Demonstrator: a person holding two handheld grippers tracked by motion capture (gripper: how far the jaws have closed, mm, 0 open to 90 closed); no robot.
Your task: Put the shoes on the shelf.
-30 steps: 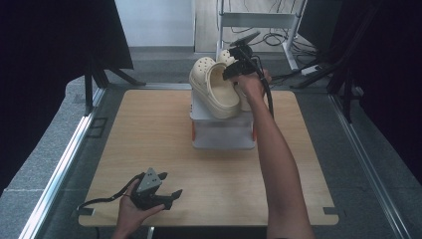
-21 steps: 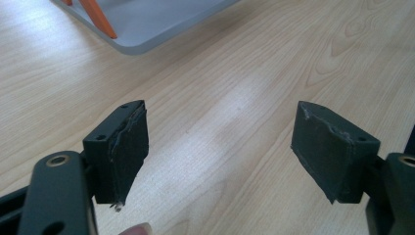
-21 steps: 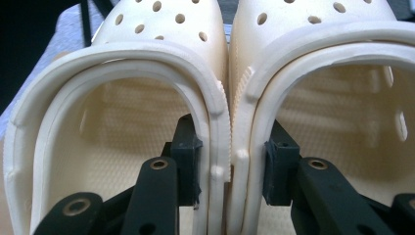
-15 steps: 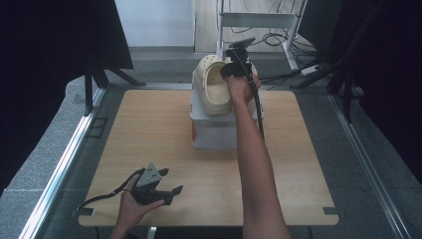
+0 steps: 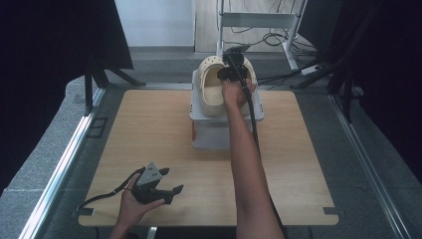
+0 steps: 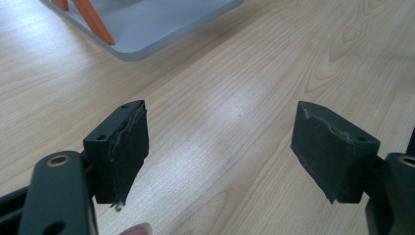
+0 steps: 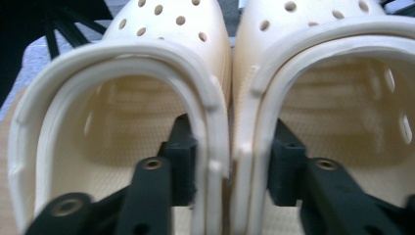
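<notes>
High view: pair of cream clogs [image 5: 215,85] atop grey box [image 5: 219,130] at far middle of wooden table [image 5: 149,129], toes pointing away, long axis running front to back. Right gripper [image 5: 232,74] at the clogs on an outstretched arm; left gripper [image 5: 158,189] idle near front edge, well apart.

Left gripper view: jaws spread wide, nothing between; pale wood grain below, grey box corner beyond.

Right gripper view: right gripper [image 7: 230,171] clamped on the two adjoining inner walls, one jaw inside each clog. Foam smooth, rounded, perforated toes, pebbled insoles.
</notes>
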